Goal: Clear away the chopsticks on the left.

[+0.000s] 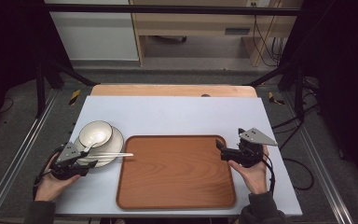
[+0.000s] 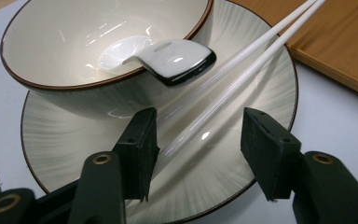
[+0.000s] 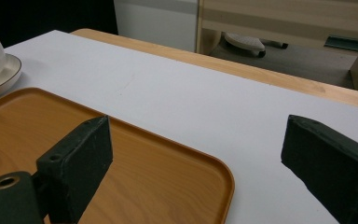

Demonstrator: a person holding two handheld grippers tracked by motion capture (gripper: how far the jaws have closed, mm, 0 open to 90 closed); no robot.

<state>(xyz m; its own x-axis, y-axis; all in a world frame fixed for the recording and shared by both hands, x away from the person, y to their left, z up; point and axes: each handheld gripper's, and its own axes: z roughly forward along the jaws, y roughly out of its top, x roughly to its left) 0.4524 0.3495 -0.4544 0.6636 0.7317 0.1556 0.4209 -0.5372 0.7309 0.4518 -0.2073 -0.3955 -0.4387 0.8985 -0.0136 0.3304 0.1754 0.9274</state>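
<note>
Item: chopsticks [image 2: 242, 74], white, one pair. They lay slantwise across the plate [image 2: 74, 154], their far tips reaching over the near edge of the tray [image 1: 177, 170]. Not yet lifted, as far as I could judge.

Item: bowl [image 1: 95, 133], cream with a brown rim, standing on the plate at the left of the table [image 1: 177, 114]. A white spoon [image 2: 177, 58] rested in it, handle out over the rim toward my left tool.

Item: left tool [image 2: 198, 149]. Its jaws stood about half apart, one on each side of the chopsticks. The left pad looked close against the nearer stick, but I could not tell whether it touched; the right pad stood clear. No grip made.

Item: right tool [image 1: 220, 145]. Jaws wide apart, nothing between them. It hovered at the right edge of the tray, pointing across it.

Item: tray, wooden, brown, middle of the table, bare apart from the stick tips over its edge.

State of the work, as I read it: the approach to the chopsticks was done and the jaws were placed round them. Left to do: closing on the sticks, lifting them off the plate, and, I supposed, setting them on the tray. Bowl, plate and spoon were off the tray.
</note>
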